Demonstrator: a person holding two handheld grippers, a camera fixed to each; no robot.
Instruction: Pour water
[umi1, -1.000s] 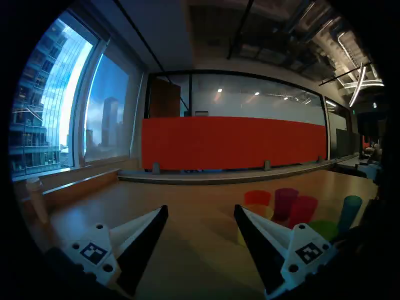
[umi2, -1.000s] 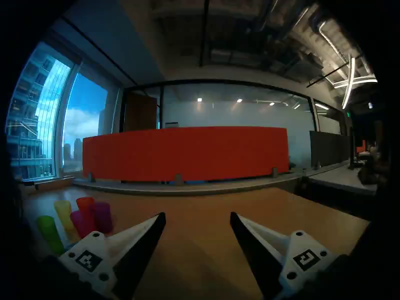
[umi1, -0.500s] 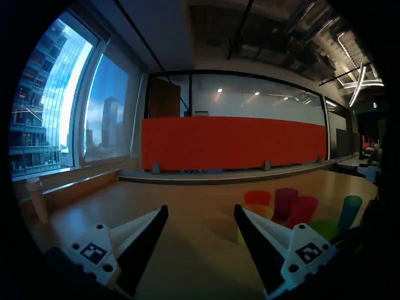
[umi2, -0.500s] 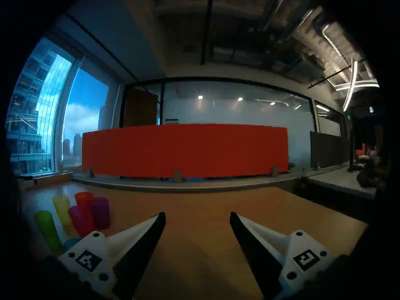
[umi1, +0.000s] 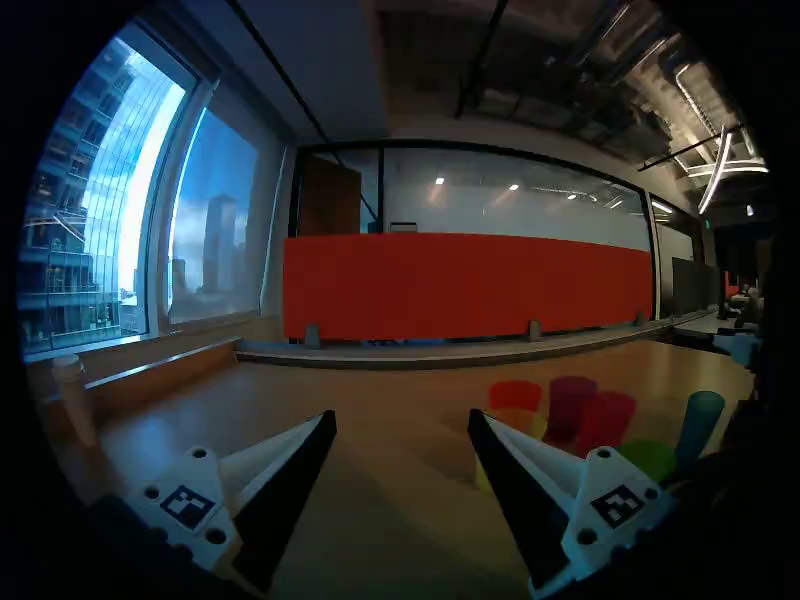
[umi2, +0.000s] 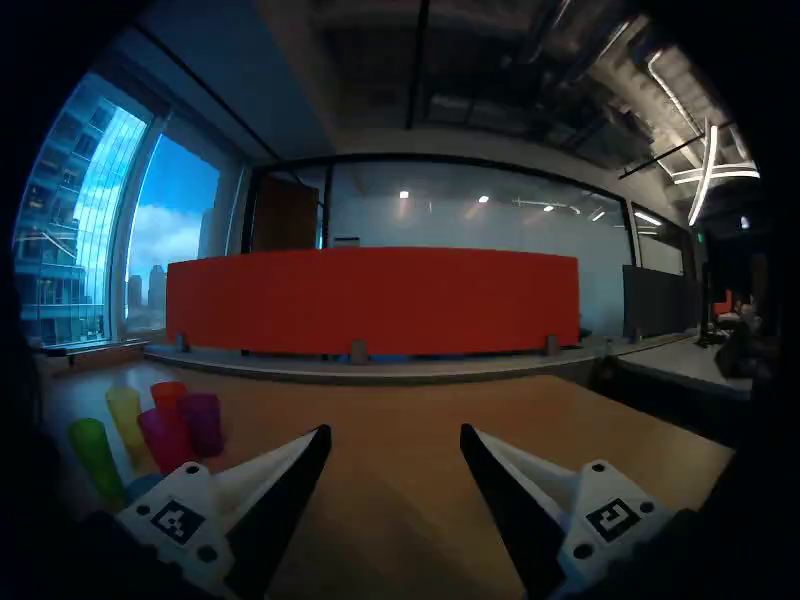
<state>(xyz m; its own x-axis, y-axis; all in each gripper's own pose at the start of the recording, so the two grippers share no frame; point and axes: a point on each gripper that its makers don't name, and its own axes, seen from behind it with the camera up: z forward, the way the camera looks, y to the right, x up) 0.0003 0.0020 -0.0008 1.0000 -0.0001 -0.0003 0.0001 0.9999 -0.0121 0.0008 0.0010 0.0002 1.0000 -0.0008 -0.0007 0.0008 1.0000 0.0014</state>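
Several coloured plastic cups stand in a cluster on the wooden table (umi1: 400, 470). In the left gripper view the cluster lies to the right: an orange cup (umi1: 515, 395), a purple cup (umi1: 571, 400), a pink cup (umi1: 606, 418), a green cup (umi1: 648, 458) and a teal cup (umi1: 701, 420). My left gripper (umi1: 400, 425) is open, low over the table, with nothing between its fingers. In the right gripper view the cups sit at the left: yellow cup (umi2: 126, 418), orange cup (umi2: 168, 400), purple cup (umi2: 203, 423), green cup (umi2: 95, 455). My right gripper (umi2: 394, 435) is open and holds nothing.
A slim capped bottle (umi1: 73, 398) stands at the table's left edge by the windows. A red divider panel (umi1: 465, 285) runs along the table's far side. Another desk (umi2: 690, 362) lies off to the right. Bare wood stretches ahead of both grippers.
The right gripper's view has tilted up slightly, so the cups and divider sit a little lower and nearer. The left gripper has stayed still.
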